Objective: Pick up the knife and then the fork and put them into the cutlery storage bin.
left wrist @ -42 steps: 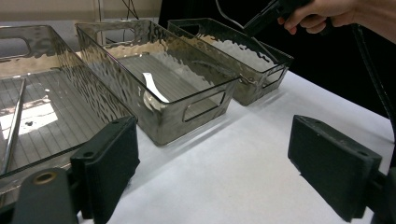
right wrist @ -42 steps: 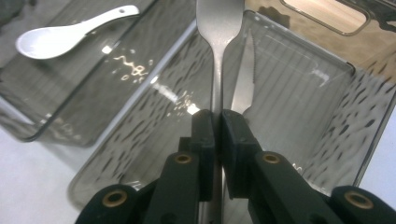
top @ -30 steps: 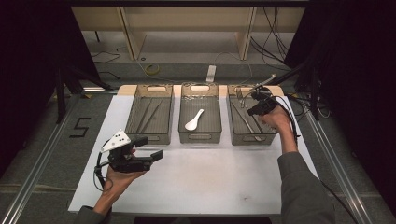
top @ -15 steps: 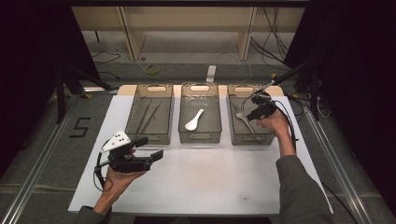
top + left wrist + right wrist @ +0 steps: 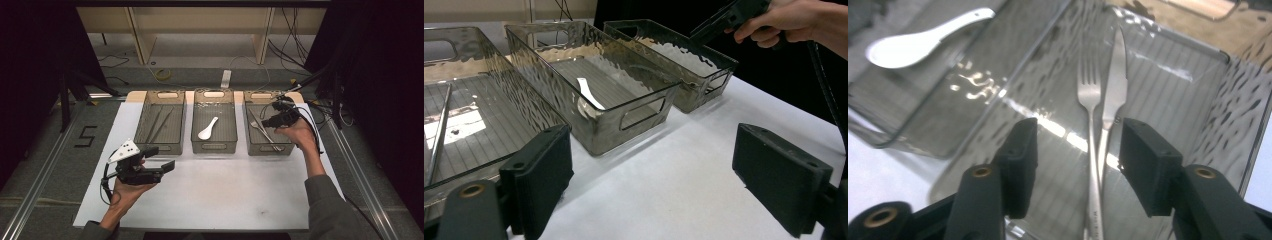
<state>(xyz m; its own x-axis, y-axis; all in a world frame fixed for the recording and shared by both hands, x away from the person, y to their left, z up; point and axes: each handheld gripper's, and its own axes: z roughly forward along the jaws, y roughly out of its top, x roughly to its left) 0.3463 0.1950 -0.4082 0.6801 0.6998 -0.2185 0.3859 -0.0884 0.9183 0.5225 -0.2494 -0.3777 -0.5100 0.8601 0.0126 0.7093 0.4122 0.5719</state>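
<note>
Over right bin (image 5: 292,107): your right tool (image 5: 1075,150) has just been opening, fork (image 5: 1090,107) and knife (image 5: 1114,85) lying free below (sorted by kind).
Left tool (image 5: 651,185): wide, empty, waiting.

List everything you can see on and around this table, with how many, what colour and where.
Bins: three, clear smoky grey, side by side on the far half of the table.
Chopsticks: a pair, dark, in the left bin.
Spoon: one, white, in the middle bin.
Fork: one, silver, in the right bin.
Knife: one, silver, beside the fork.
Table: one, white top.
Number 5: one, black, on the floor at left.
Left gripper: black, open, held above the table's near left.
Right gripper: black, jaws just opening, above fork and knife, holding nothing.
</note>
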